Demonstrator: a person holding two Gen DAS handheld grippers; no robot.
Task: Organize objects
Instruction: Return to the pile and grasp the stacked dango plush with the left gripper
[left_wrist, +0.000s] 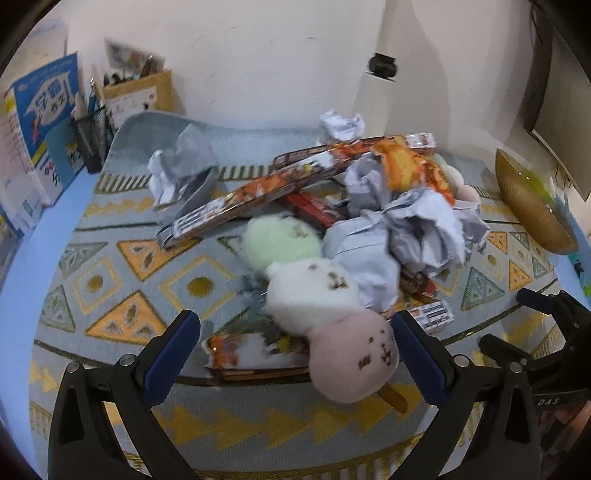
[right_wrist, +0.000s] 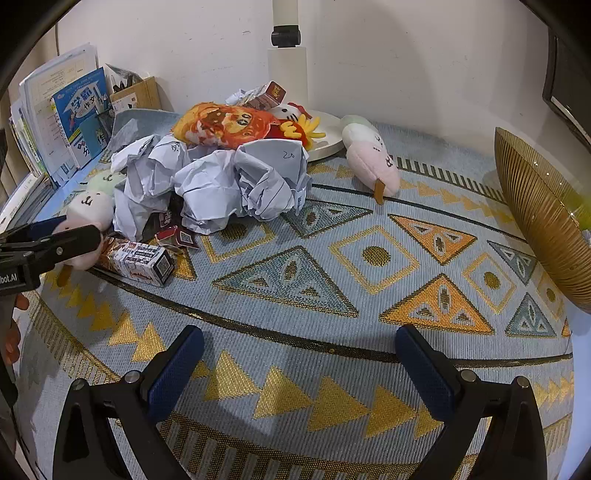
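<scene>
1. The left gripper is wide open; the pink end of a dango plush skewer lies between its fingers, lower centre, with no contact that I can see.
2. The right gripper is also open and has only the patterned mat between its fingers.
3. A black mesh pen holder, upper left, holds pencils.
4. A golden ribbed bowl stands tilted at the right edge; its contents I cannot tell.
5. Crumpled papers are piled on long printed boxes in the centre.
</scene>
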